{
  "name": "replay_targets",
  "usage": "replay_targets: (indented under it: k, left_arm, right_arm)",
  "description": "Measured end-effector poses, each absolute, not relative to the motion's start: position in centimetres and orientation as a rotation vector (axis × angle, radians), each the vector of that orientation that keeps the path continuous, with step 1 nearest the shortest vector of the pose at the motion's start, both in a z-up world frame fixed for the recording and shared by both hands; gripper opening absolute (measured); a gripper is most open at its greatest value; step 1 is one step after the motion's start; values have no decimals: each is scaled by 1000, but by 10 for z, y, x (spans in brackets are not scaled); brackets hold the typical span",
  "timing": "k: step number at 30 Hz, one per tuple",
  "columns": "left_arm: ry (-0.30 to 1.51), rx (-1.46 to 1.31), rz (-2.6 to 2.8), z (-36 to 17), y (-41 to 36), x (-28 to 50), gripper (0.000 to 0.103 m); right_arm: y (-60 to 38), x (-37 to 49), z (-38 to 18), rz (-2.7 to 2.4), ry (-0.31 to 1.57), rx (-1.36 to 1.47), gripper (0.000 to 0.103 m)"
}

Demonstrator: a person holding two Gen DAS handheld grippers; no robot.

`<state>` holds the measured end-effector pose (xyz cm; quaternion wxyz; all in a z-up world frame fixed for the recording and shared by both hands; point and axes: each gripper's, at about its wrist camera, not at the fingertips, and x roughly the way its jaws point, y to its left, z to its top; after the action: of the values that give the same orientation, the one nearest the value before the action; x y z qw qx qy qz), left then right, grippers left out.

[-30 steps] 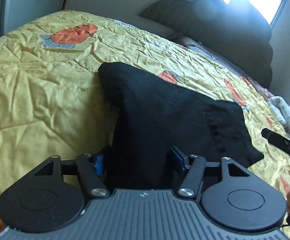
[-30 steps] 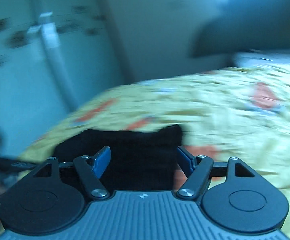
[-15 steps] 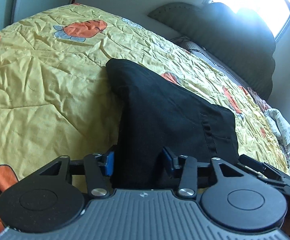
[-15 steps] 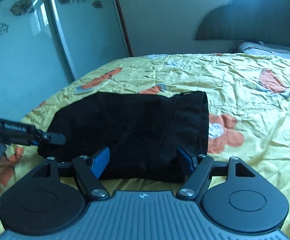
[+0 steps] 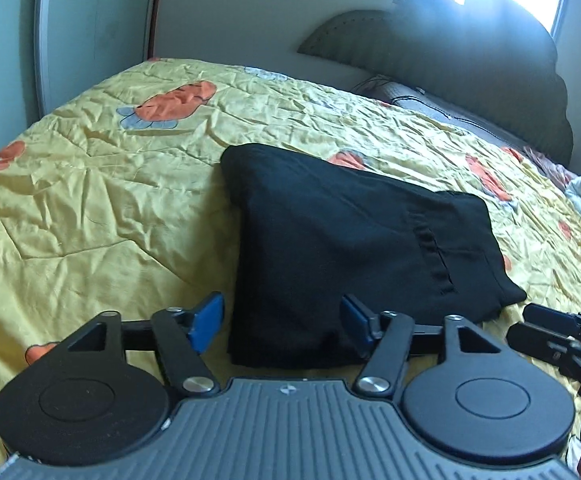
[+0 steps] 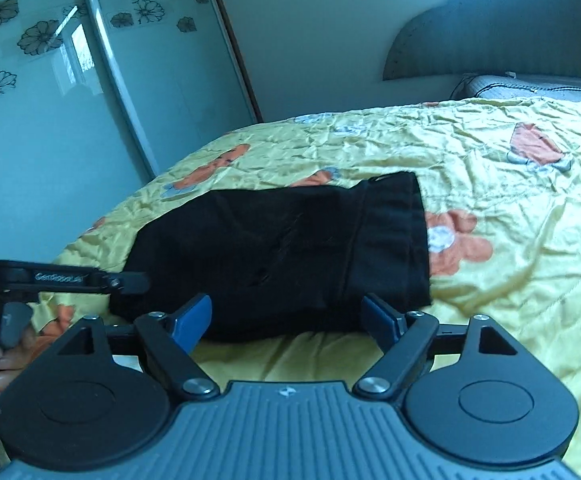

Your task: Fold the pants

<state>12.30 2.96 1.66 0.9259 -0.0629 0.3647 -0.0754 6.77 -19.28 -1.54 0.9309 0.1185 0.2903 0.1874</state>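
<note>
left gripper point(image 5: 282, 320): fingers spreading wide, gripping nothing | right gripper point(image 6: 286, 322): fingers gaping, holding nothing | black pants point(image 5: 342, 240): lying folded on yellow bedspread point(image 5: 90, 208)

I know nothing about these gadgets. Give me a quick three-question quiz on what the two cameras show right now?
1. True or false: the black pants lie folded on the yellow quilt.
2. The left gripper is: A) clamped on cloth, B) open, holding nothing, C) out of view.
3. Fill in: the right gripper has its fingers ____ and grips nothing.

Key: 1 true. 2 B; its blue pads stand apart at the pants' near edge. 3 open.
</note>
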Motion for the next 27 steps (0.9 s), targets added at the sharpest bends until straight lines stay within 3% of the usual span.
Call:
replay_targets:
  k: [4, 9, 27]
  left_arm:
    - [741, -104, -147, 16, 20, 112, 76]
    - [735, -92, -139, 14, 12, 96, 83]
    - [744, -54, -79, -13, 6, 67, 94]
  right_arm:
    - [-183, 57, -16, 361, 612, 226, 84]
    - [-173, 46, -18, 301, 650, 233, 97]
    - [-146, 25, -27, 195, 683, 116, 99]
